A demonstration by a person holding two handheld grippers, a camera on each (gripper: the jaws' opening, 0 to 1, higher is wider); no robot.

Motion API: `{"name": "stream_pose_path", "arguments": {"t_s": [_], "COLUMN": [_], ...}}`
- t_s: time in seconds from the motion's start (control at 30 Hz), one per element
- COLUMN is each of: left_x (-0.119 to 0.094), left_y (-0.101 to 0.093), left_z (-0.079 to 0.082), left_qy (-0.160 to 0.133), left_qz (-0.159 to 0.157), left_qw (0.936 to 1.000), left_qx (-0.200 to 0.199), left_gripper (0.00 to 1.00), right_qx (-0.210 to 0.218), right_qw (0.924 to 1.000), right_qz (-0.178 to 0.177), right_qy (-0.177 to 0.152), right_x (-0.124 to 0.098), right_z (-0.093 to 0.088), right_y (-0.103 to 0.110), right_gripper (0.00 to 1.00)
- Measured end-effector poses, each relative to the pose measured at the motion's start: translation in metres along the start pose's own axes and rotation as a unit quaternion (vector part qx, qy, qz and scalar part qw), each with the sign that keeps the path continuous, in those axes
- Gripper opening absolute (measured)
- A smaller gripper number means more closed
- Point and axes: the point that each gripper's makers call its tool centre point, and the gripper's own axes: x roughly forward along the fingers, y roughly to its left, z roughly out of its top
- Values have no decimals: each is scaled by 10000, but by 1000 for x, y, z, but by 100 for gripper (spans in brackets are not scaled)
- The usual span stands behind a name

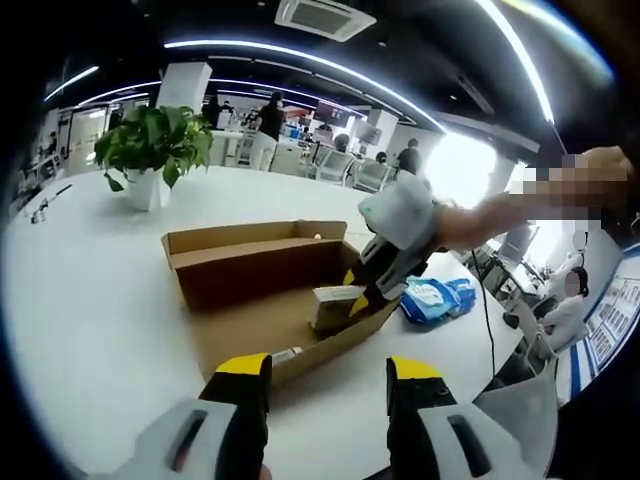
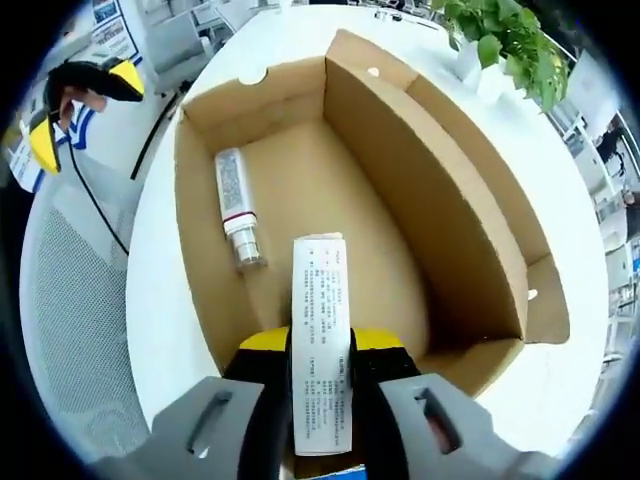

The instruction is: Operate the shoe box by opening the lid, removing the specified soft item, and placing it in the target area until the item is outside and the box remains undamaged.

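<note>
Surface: round white table [image 1: 100,300] in an open-plan office; strip lights and a ceiling vent overhead, people at far desks.
Left gripper [image 1: 328,385]: yellow-tipped jaws parted, empty, at the near table edge.
Shoe box: open brown cardboard shoe box [image 2: 450,230], lid folded back, walls intact.
Right gripper [image 2: 322,380]: jaws clamped on a long white printed carton [image 2: 322,340], held just above the box floor.
Box contents: white tube [image 2: 236,205] lying flat on the floor.
Beyond box: blue-and-white soft pack [image 1: 437,297] on the table; potted green plant [image 1: 152,145] farther off.
</note>
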Motion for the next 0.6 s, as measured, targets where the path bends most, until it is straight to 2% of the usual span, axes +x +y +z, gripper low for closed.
{"name": "stream_pose_path", "arguments": {"t_s": [0.13, 0.17, 0.6], "left_x": [0, 0, -1], "left_y": [-2, -3, -8], "left_z": [1, 1, 14], "left_qy": [-7, -9, -69], "left_qz": [-19, -23, -93], "left_qw": [10000, 10000, 9999], "left_qx": [8, 10, 116], "left_gripper": [46, 46, 46], "right_qx": [34, -52, -104], "right_qw": [9999, 9996, 9974], "right_qz": [-70, -189, -393], "right_qy": [-111, -205, -601], "right_x": [-8, -13, -57], "right_z": [6, 10, 25], "right_y": [-2, -6, -18], "right_gripper": [18, 18, 18]}}
